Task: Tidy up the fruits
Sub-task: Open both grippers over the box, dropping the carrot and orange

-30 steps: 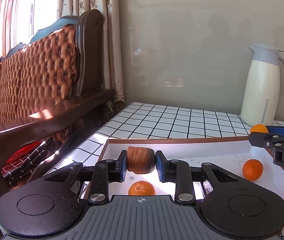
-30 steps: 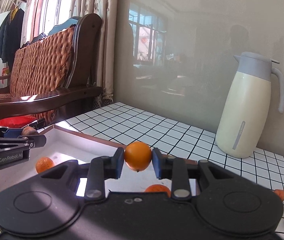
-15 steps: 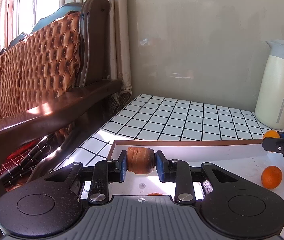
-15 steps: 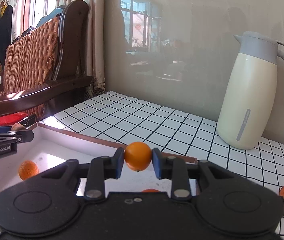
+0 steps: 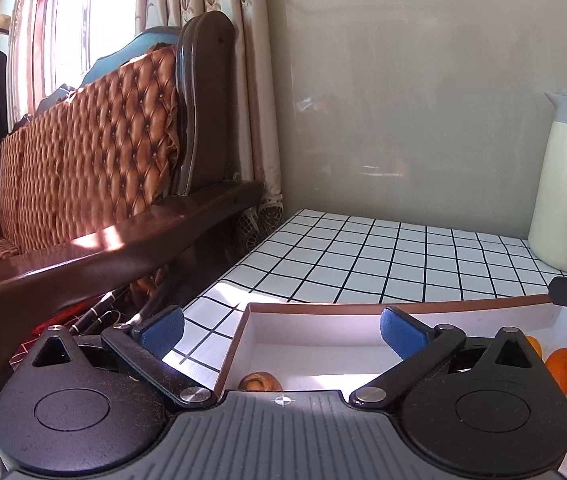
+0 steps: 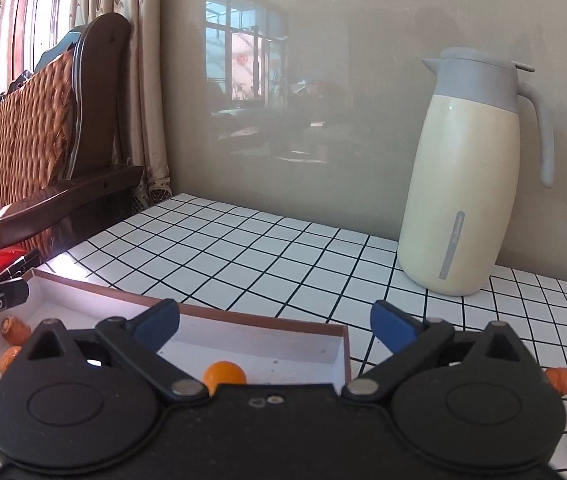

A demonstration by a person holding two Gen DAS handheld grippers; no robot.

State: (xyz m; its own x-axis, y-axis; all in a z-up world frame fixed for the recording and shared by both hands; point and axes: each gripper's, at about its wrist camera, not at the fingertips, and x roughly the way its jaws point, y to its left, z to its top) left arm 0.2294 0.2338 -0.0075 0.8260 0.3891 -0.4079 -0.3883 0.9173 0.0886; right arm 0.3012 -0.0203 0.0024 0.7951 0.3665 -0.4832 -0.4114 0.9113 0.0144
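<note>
My left gripper (image 5: 281,326) is open and empty above the left corner of the white tray (image 5: 323,322). A brown fruit (image 5: 260,381) lies in the tray just below it. An orange (image 5: 565,364) lies in the tray at the right. My right gripper (image 6: 275,322) is open and empty above the tray's right end (image 6: 339,330). An orange (image 6: 224,374) lies in the tray just below it. A brown fruit (image 6: 15,328) and another orange (image 6: 8,358) lie at the left, by the left gripper's tip (image 6: 1,294).
A cream thermos jug (image 6: 469,184) stands at the back right of the tiled table (image 6: 263,256). Small orange-brown fruits (image 6: 559,380) lie on the table right of the tray. A wooden sofa (image 5: 103,184) stands beyond the table's left edge.
Both grippers have opened. The brown fruit has dropped from the left gripper into the tray, and the orange has dropped from the right gripper into the tray.
</note>
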